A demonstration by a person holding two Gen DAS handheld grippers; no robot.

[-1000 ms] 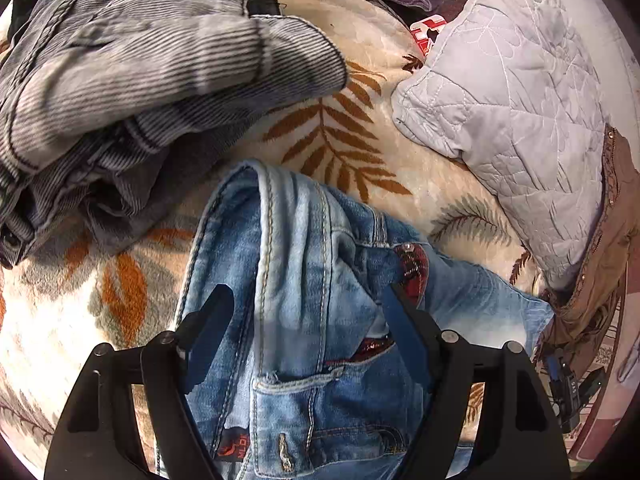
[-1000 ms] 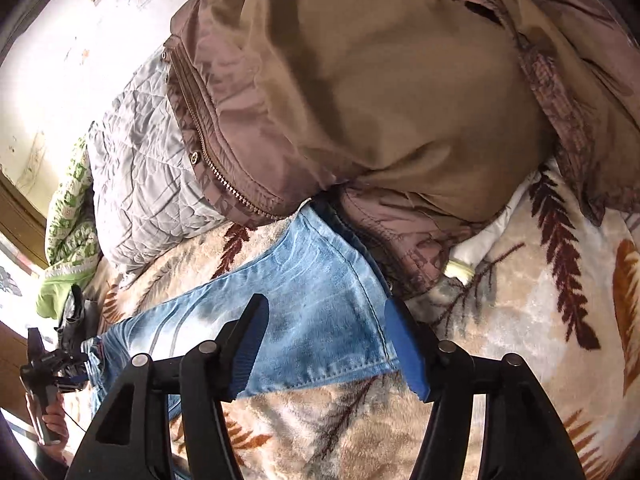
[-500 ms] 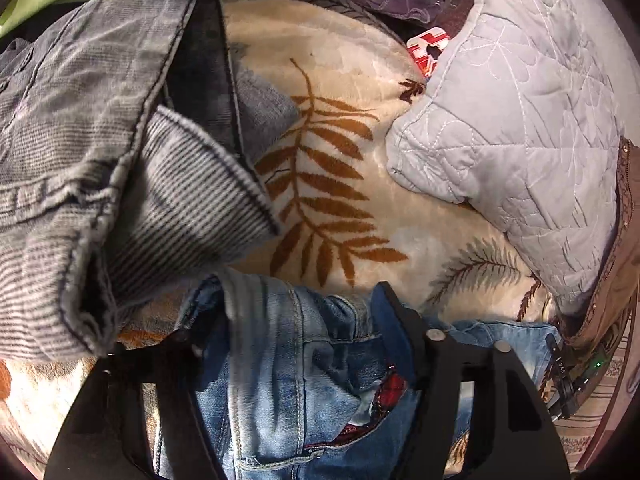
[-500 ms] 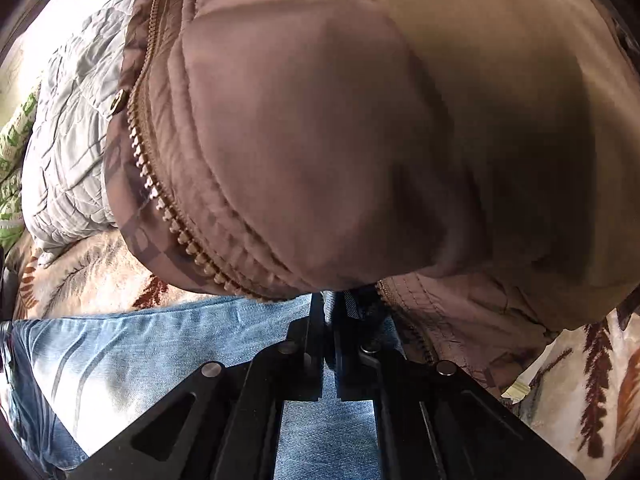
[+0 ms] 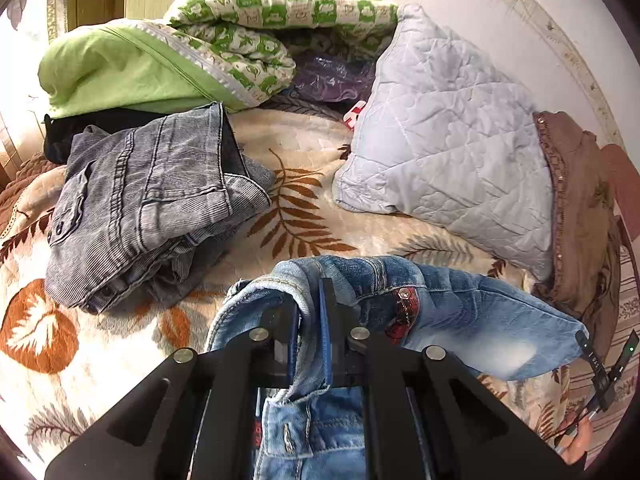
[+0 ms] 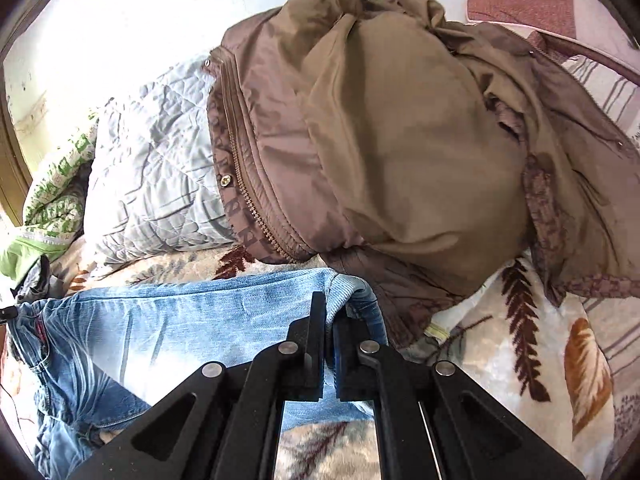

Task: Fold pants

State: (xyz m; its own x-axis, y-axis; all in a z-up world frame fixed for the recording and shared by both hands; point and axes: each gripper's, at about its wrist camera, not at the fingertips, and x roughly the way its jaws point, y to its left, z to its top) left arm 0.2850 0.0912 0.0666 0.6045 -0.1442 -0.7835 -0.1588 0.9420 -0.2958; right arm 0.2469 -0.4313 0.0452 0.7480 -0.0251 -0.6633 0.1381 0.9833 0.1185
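The blue jeans (image 5: 460, 312) lie stretched across the leaf-patterned blanket (image 5: 304, 216), now pinched at both ends. A second ago both claws stood wide over flat denim; since then the jaws of each have just been closing, and cloth sits between them. The left gripper (image 5: 311, 320) is clamped on the waistband, whose rim bunches up over the pads, and the view from that wrist has pulled back and up, so the waist end looks lifted off the blanket. The right gripper (image 6: 329, 320) is clamped on the hem of the leg, the cuff curling over its pads, just beside the brown jacket (image 6: 400, 140). In the left wrist view the far end of the leg hangs taut toward the other tool, held by a hand (image 5: 576, 446) at the lower right.

By my reading this means the grasp is done and the first fold can start: waist and hem are both secured, so one end can be carried over to the other.

The long axis of the jeans runs from the waistband at the left claw to the hem at the right claw, roughly side to side in front of the quilted grey pillow (image 5: 448, 140) and the jacket. The grey corduroy pants (image 5: 152, 208) sit folded in a pile well to the left, clear of the fold, with the green bedding (image 5: 132, 68) behind them
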